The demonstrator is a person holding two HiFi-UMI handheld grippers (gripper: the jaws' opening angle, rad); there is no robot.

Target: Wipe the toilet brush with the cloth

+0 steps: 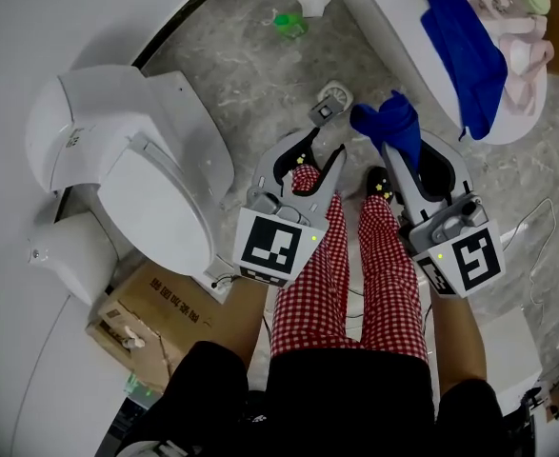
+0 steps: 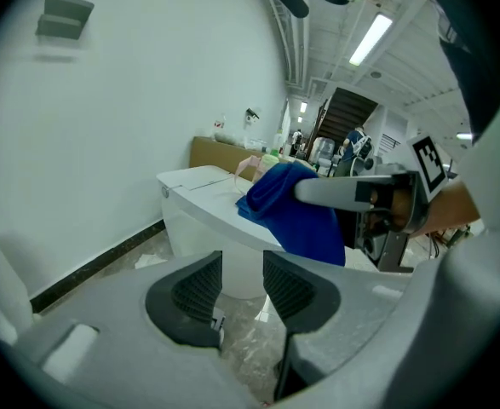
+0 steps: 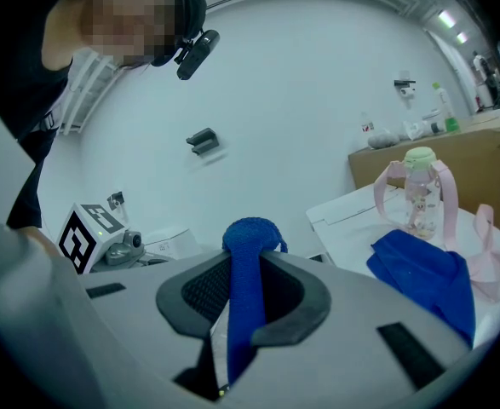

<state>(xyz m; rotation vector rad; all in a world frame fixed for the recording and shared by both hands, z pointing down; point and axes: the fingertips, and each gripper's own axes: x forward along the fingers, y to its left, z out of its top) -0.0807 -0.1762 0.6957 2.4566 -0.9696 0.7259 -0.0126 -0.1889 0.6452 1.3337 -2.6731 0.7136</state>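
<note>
1. Blue cloth (image 3: 248, 245) is pinched in R tongs (image 3: 248, 281), pads pressed on it. Bunched end sticks up past tips, rest hangs below.
2. L tongs (image 2: 243, 284) spread, nothing btwn pads.
3. Both tongs are over the floor, ahead of person's red-checked legs (image 1: 355, 274).
4. Small grey round item (image 1: 331, 101) on floor just ahead of L tongs; can't tell if it's the toilet brush.
5. 2nd blue cloth (image 1: 465, 55) lies on white ledge (image 1: 384, 17) by bottle w/ pink strap (image 3: 420, 190). Toilet (image 1: 136, 160) at left.
</note>
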